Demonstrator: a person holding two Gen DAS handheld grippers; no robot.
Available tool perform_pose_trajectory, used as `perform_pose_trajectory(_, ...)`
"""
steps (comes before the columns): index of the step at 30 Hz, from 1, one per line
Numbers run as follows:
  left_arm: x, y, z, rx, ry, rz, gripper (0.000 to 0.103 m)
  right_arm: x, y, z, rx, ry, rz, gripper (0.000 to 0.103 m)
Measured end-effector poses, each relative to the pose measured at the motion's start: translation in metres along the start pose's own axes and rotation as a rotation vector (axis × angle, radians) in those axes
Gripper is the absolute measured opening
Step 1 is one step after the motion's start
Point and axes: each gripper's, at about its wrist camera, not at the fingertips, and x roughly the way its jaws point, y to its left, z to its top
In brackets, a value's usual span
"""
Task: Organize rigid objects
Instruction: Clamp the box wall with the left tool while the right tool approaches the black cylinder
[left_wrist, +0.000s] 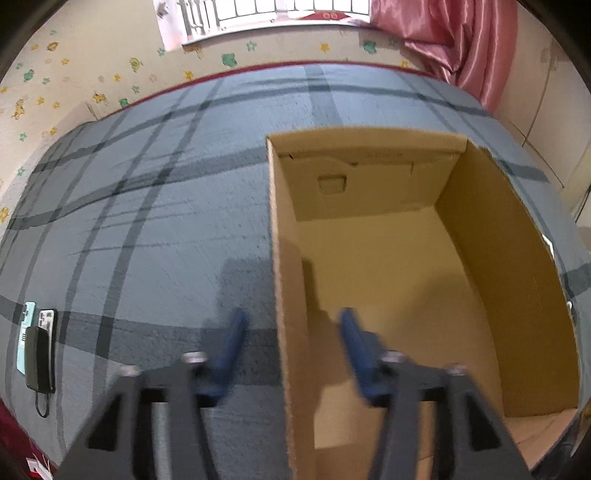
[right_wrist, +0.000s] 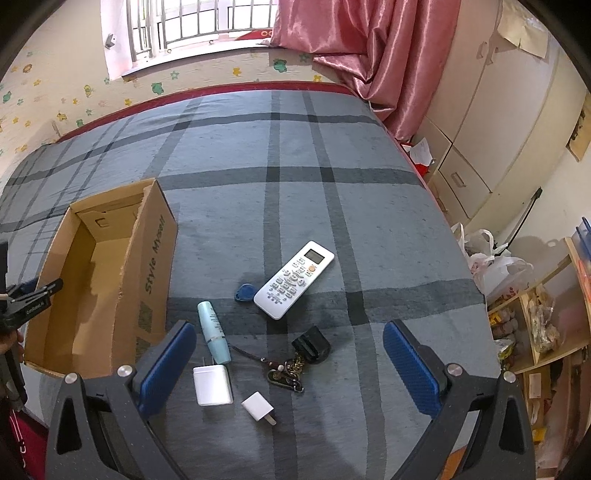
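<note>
An open, empty cardboard box lies on the grey plaid bed; it also shows in the right wrist view. My left gripper is open and empty, straddling the box's left wall. My right gripper is wide open and empty above a cluster of items: a white remote, a blue tag, a teal tube, a large white charger, a small white charger, and a black car key with keyring.
Two phones and a black power bank lie at the bed's left edge. A pink curtain hangs at the far right corner. Plastic bags and shelves stand right of the bed.
</note>
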Motion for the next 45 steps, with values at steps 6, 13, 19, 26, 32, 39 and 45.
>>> perform_pose_trajectory(6,0.005,0.002,-0.003,-0.018,0.017,-0.001,0.015,-0.002,-0.007,-0.002,0.003,-0.005,-0.01,0.103)
perform_pose_trajectory(13,0.005,0.002,-0.003,-0.023,0.014,0.0,0.015,-0.001,-0.016,-0.002,0.016,-0.007,0.003,0.103)
perform_pose_trajectory(19,0.005,0.001,-0.005,-0.025,0.005,0.008,0.015,0.012,-0.028,0.002,0.017,0.017,0.024,0.103)
perform_pose_trajectory(26,0.005,0.001,-0.006,-0.022,0.003,0.011,0.014,0.056,-0.039,0.002,0.009,0.06,0.045,0.103)
perform_pose_trajectory(32,0.005,0.003,-0.005,-0.029,0.006,0.0,0.014,0.105,-0.047,-0.006,0.035,0.13,0.06,0.103)
perform_pose_trajectory(39,0.005,0.002,-0.005,-0.025,0.007,0.006,0.014,0.144,-0.054,-0.019,0.068,0.182,0.075,0.103)
perform_pose_trajectory(45,0.006,0.002,-0.004,-0.026,0.01,0.004,0.014,0.164,-0.051,-0.028,0.058,0.226,0.076,0.103)
